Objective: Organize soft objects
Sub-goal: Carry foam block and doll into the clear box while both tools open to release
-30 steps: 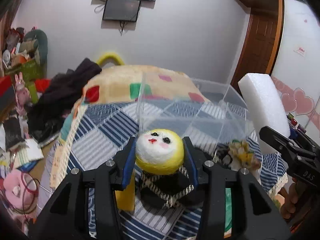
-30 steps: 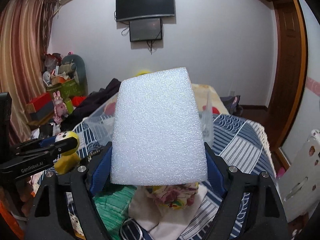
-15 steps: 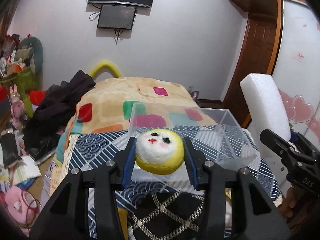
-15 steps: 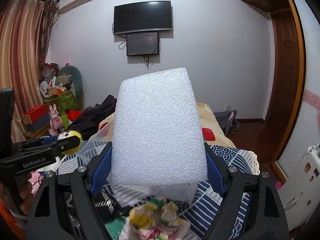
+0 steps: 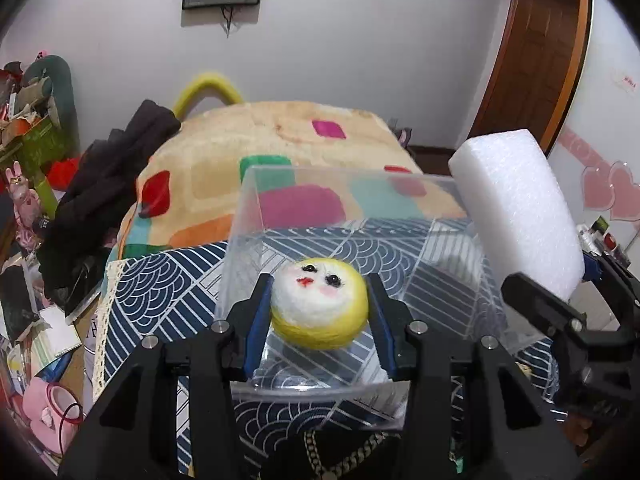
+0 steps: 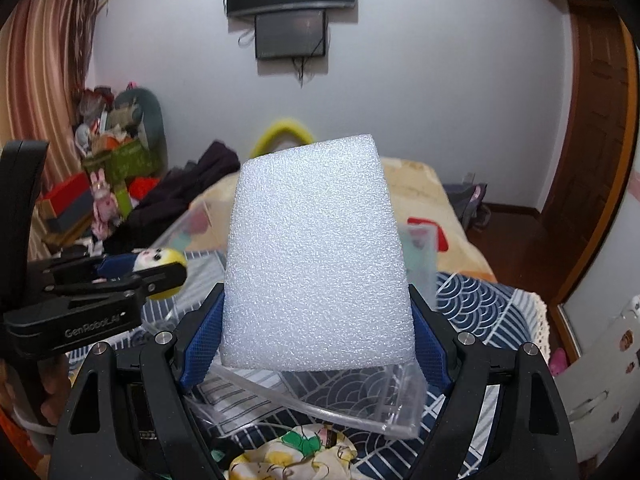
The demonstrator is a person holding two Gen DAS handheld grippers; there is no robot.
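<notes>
My left gripper (image 5: 319, 312) is shut on a yellow and white doll head ball (image 5: 319, 308) with a painted face, held over the near part of a clear plastic box (image 5: 256, 196). My right gripper (image 6: 316, 324) is shut on a white foam block (image 6: 316, 264), which hides most of what lies ahead. The foam block also shows in the left wrist view (image 5: 516, 212), at the box's right wall. The left gripper with the ball shows in the right wrist view (image 6: 160, 264), over the box's left side. The box's near corner (image 6: 396, 412) lies just below the foam.
The box sits on a blue and white patterned cloth (image 5: 160, 292) over a bed with a beige blanket (image 5: 280, 136). A floral cloth (image 6: 296, 456) lies in front of the box. Dark clothes (image 5: 104, 184) and clutter (image 5: 28, 128) stand left. A wooden door (image 5: 536, 52) is right.
Both grippers have moved forward and down toward the clear box, each still holding its object. The ball now hangs over the box's inside, and the foam is at its right wall.
</notes>
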